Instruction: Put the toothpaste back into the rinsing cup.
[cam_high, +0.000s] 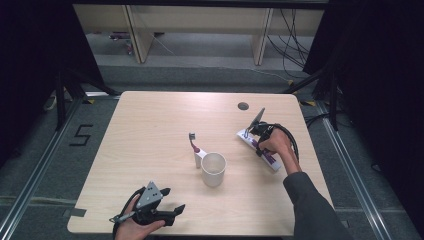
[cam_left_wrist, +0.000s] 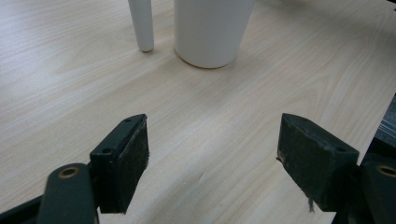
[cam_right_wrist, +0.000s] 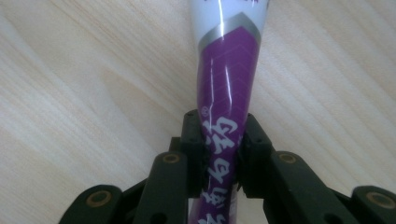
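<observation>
We have the right gripper (cam_right_wrist: 220, 154) clamped on the toothpaste tube (cam_right_wrist: 226, 88), its two black jaws pressing against the tube's sides. In the right gripper view the tube is glossy: a deep purple body with a faint chevron pattern, white lettering running along it between the jaws, then a silver V-shaped band, and beyond that a white section that widens away from the gripper. The purple part narrows toward the jaws, so the tube looks pinched where we hold it. Whether it rests on the wood or is lifted just off it we cannot tell.

From the high view the toothpaste tube (cam_high: 265, 152) lies near the right edge of the counter (cam_high: 150, 130), about midway between the far and near edges, slanting from far-left to near-right, with our right hand (cam_high: 276, 145) over it.

Our left gripper (cam_high: 167, 200) sits by the near edge, left of centre, with its jaws spread wide and nothing between them but bare wood grain. It points toward the white cup (cam_high: 213, 169), which stands upright near the middle of the counter. Just beside the cup, on its far-left side, a toothbrush (cam_high: 195, 147) stands in a small white holder.
</observation>
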